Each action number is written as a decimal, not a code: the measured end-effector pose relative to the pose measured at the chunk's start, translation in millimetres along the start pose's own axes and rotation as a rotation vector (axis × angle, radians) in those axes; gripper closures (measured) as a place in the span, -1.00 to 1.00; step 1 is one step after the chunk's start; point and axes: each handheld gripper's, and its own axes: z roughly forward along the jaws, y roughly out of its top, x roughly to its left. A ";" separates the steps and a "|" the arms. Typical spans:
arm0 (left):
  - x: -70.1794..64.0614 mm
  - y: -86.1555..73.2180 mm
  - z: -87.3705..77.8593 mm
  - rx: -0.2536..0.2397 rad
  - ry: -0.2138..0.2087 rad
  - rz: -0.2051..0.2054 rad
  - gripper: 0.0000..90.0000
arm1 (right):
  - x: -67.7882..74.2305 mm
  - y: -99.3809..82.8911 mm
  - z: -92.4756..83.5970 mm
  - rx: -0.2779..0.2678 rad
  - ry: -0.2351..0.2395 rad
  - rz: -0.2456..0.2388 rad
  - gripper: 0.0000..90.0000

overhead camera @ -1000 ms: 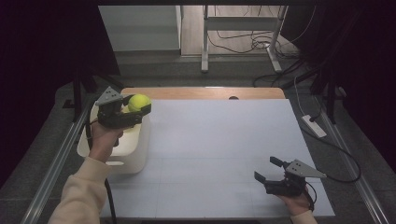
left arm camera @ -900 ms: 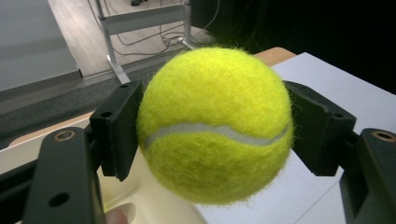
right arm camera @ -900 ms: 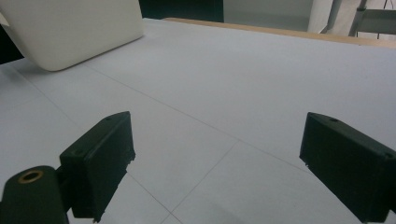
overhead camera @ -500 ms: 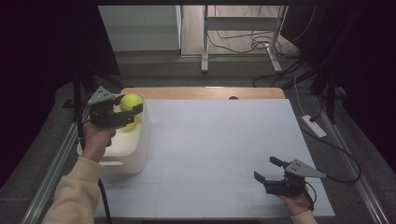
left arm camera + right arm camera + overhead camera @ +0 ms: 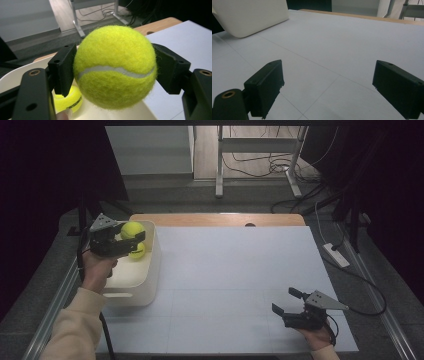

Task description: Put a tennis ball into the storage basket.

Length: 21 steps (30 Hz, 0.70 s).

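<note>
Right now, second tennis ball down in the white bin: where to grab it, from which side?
Take the second tennis ball across its widest part, coming straight down through the open top of the white bin. It is round, so any pair of opposite sides serves, but the bin walls block a level approach. The left gripper is shut on another tennis ball above the bin; the right gripper is open.

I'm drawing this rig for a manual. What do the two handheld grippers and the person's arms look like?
Both the left gripper and the right gripper are black, each with two blocky fingers, small brass-coloured eyelets near the finger bases and a grey three-cornered plate on top. A dark cable trails from each. The left arm wears a pale beige long sleeve; a similar cuff edge shows at the right wrist.
</note>
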 end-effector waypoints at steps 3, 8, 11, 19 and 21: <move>3.1 -1.1 1.3 0.013 0.014 0.000 -0.42 | 0.0 0.0 -0.1 0.000 0.000 -0.001 -0.79; 9.6 -3.3 7.4 0.050 0.024 -0.016 -0.42 | -0.1 0.1 -0.4 -0.001 -0.001 0.000 -0.79; 11.6 -5.4 11.6 0.072 0.029 -0.027 -0.42 | -0.1 -0.1 0.0 0.001 0.000 0.000 -0.79; 13.8 -8.0 21.3 0.128 0.033 -0.026 -0.42 | -0.8 -0.4 -0.7 -0.001 -0.002 0.001 -0.79; 13.1 -8.5 23.9 0.150 0.035 -0.013 -0.42 | -1.1 -0.5 -0.8 -0.001 -0.002 0.001 -0.79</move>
